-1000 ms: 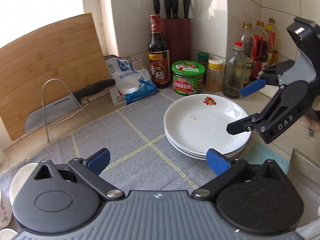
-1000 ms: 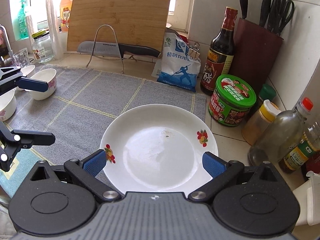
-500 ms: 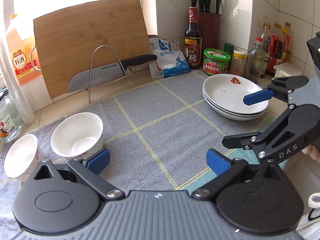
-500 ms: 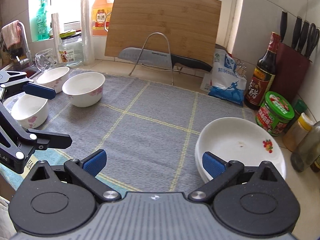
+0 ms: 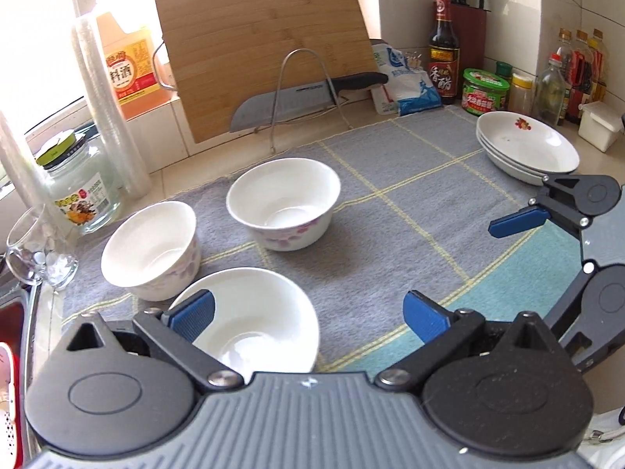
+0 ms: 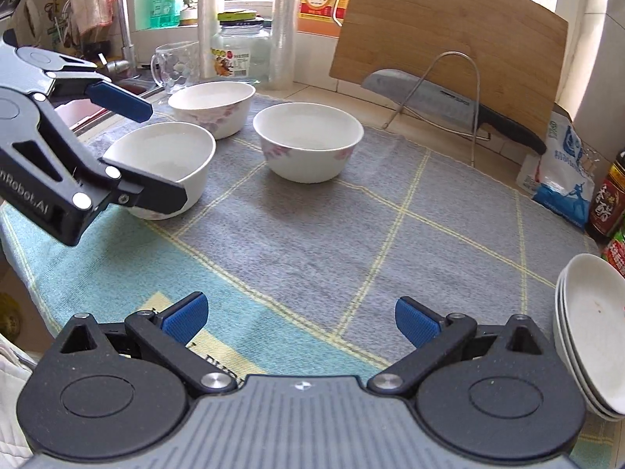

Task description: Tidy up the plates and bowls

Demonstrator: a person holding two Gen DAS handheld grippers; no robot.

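Three white bowls with pink flowers stand on the left of a grey and teal mat (image 5: 390,215): a near bowl (image 5: 254,332) (image 6: 164,152), a left bowl (image 5: 152,246) (image 6: 213,105) and a far bowl (image 5: 283,199) (image 6: 308,140). A stack of white plates (image 5: 527,148) (image 6: 593,332) sits at the mat's right end. My left gripper (image 5: 308,314) (image 6: 152,148) is open just over the near bowl, its left finger above the rim. My right gripper (image 6: 300,318) (image 5: 547,269) is open over the mat's teal front strip, holding nothing.
A bamboo cutting board (image 5: 265,51) and a cleaver (image 5: 297,97) on a wire rack stand behind the bowls. A glass jar (image 5: 78,191), a glass mug (image 5: 35,250) and a sink tap (image 6: 121,19) are at the left. Sauce bottles (image 5: 443,47) and jars line the back right.
Both grippers have swung left, away from the plate stack and toward the bowls. The left one now hangs over the near bowl. Both stayed open.
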